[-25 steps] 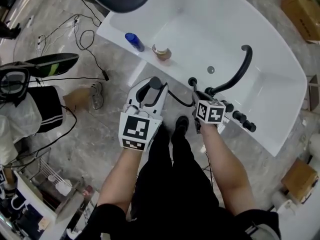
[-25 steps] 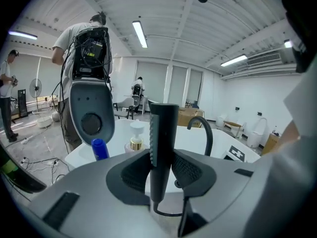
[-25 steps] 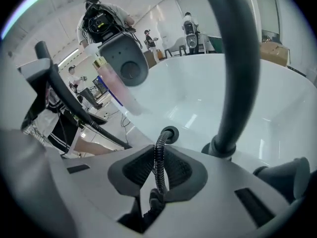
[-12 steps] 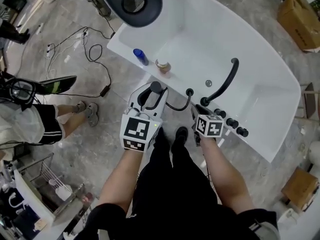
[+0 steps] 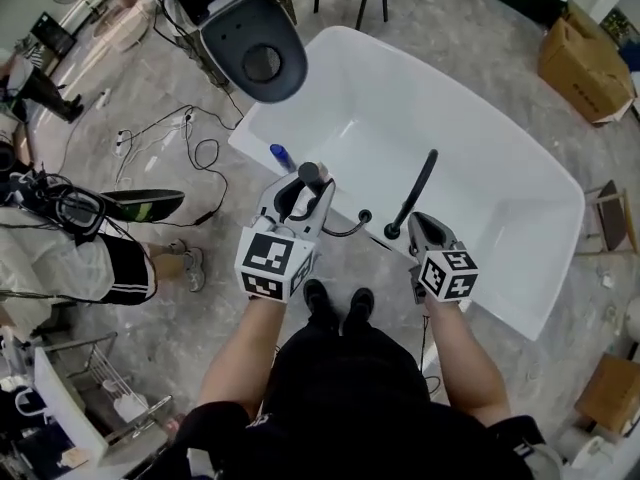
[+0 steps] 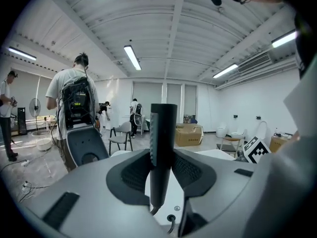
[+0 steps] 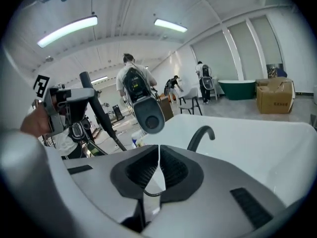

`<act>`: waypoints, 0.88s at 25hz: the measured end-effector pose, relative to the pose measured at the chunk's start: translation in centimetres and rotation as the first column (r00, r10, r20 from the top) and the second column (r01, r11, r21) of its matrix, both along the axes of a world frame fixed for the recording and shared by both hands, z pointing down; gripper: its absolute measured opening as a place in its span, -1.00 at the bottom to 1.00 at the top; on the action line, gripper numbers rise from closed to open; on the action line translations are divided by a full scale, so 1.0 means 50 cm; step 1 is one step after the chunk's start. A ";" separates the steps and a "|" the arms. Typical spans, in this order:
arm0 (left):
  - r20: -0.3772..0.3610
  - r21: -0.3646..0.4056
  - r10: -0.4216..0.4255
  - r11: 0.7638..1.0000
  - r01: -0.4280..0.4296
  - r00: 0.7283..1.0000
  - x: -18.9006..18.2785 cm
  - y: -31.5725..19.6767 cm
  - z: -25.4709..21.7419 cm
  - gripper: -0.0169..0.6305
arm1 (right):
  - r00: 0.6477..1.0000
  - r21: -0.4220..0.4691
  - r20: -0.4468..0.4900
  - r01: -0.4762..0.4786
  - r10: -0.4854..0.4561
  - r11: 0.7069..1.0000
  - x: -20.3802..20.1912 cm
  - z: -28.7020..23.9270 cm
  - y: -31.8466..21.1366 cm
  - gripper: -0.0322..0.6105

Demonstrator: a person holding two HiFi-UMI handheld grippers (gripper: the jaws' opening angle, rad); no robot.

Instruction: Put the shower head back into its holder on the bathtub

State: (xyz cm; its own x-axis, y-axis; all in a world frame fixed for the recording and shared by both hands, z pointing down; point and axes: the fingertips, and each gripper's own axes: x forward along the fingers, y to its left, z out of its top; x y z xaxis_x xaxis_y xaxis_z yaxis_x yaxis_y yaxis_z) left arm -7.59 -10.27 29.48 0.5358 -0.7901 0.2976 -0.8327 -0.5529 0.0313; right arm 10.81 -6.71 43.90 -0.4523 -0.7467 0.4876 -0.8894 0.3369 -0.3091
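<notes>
Head view: the left tool (image 5: 304, 184) is clamped round the black shower head (image 5: 311, 174), which stands upright in it above the near rim of the white bathtub (image 5: 520, 313), not in any holder. Its hose (image 5: 345, 231) curves down to the rim beside the black faucet (image 5: 414, 193). The right tool (image 5: 421, 227) hangs just right of the faucet, clear of it. A second ago both tools sat lower, the right one down at the rim's knobs; both have since lifted, the shower head coming up with the left.

Left gripper view: the left tool (image 6: 161, 170) is about half open, both pads pressing the shower head's (image 6: 163, 133) handle.

Right gripper view: the right tool (image 7: 158, 175) has just been closing; its pads now meet with nothing between them. Beyond them are the faucet (image 7: 200, 135) and the bathtub (image 7: 257, 148).
</notes>
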 end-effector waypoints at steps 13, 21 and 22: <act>-0.023 0.087 -0.004 0.996 0.006 1.000 0.067 0.030 -0.095 -0.51 | 0.997 0.236 0.080 -0.006 -0.013 0.972 0.086 -0.240 -0.012 -0.86; -0.058 0.119 0.014 0.993 -0.007 0.998 0.040 -0.025 -0.133 -0.51 | 0.997 0.254 0.076 -0.050 0.032 0.966 0.089 -0.274 -0.045 -0.86; -0.060 0.121 0.023 0.993 -0.015 0.998 0.038 -0.036 -0.138 -0.51 | 0.996 0.254 0.079 -0.061 0.042 0.965 0.088 -0.279 -0.052 -0.86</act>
